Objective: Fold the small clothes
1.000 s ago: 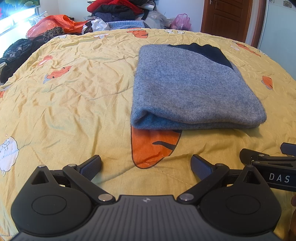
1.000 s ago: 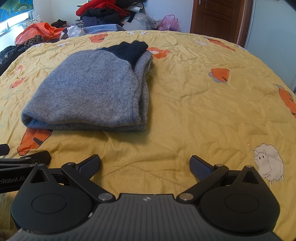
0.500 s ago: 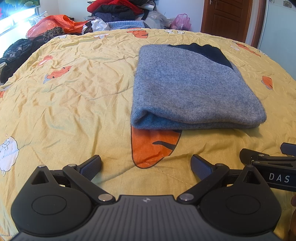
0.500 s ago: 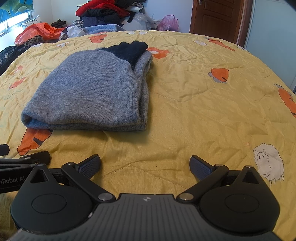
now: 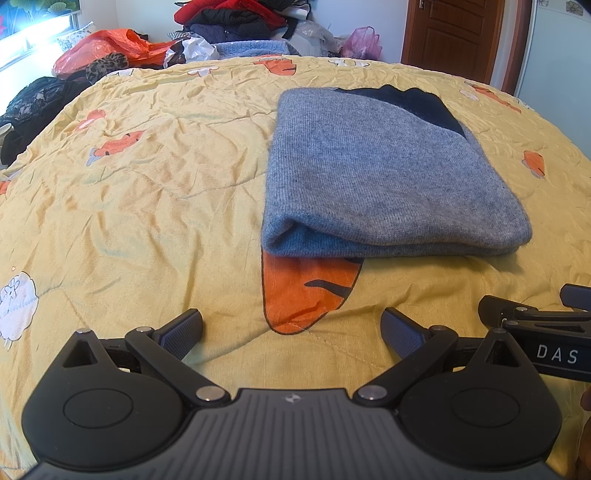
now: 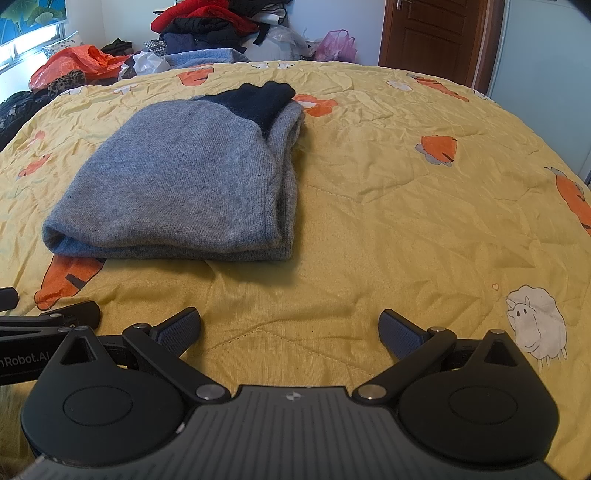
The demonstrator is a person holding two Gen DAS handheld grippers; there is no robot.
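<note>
Left claw point(image 5: 291, 328) and right claw point(image 6: 290, 328), both spread wide and empty, hover side by side above a yellow bedspread point(image 5: 147, 192); beyond them lies a folded grey sweater point(image 5: 384, 177), clothes pile point(image 6: 207, 22) behind.

We're in somebody's bedroom: a bed under a yellow quilted bedspread point(image 5: 155, 192) printed with carrots and sheep, a heap of jumbled clothes point(image 5: 229, 18) behind, brown wooden door point(image 6: 432, 33)

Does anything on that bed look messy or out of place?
Nothing much. The grey sweater lies folded on the yellow quilt; only its dark part pokes out at the far end.
</note>
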